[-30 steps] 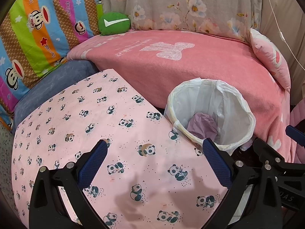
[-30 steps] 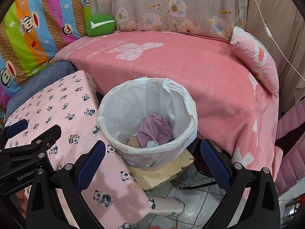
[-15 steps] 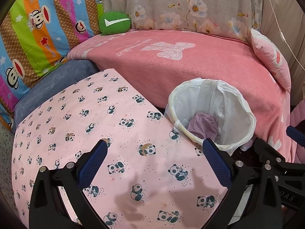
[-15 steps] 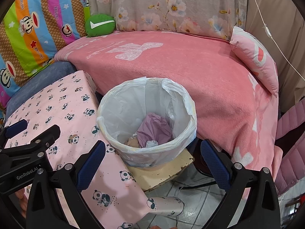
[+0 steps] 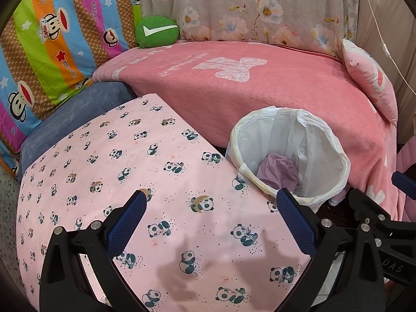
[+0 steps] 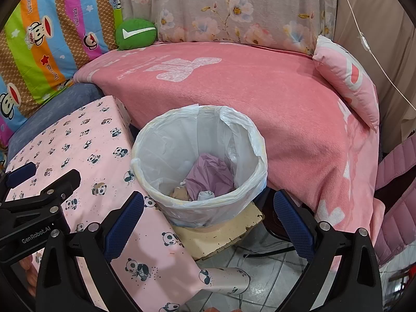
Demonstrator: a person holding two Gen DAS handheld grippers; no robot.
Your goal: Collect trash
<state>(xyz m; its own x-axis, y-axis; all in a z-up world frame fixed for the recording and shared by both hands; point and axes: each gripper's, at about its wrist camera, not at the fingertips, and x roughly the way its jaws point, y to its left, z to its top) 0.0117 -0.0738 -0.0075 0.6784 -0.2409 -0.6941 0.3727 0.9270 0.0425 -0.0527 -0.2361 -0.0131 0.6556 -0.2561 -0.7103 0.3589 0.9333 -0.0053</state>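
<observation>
A small bin lined with a white plastic bag stands on a cream stool beside the table. Crumpled purple paper and other scraps lie inside it. The bin also shows in the left wrist view, with the purple paper in it. My right gripper is open and empty, just in front of the bin. My left gripper is open and empty above the table with the pink panda cloth, left of the bin. The left gripper body shows in the right wrist view.
A sofa under a pink blanket lies behind the bin, with a pink pillow at right and a green cushion at back. Striped cartoon fabric hangs at left. A pink chair and tiled floor are at right.
</observation>
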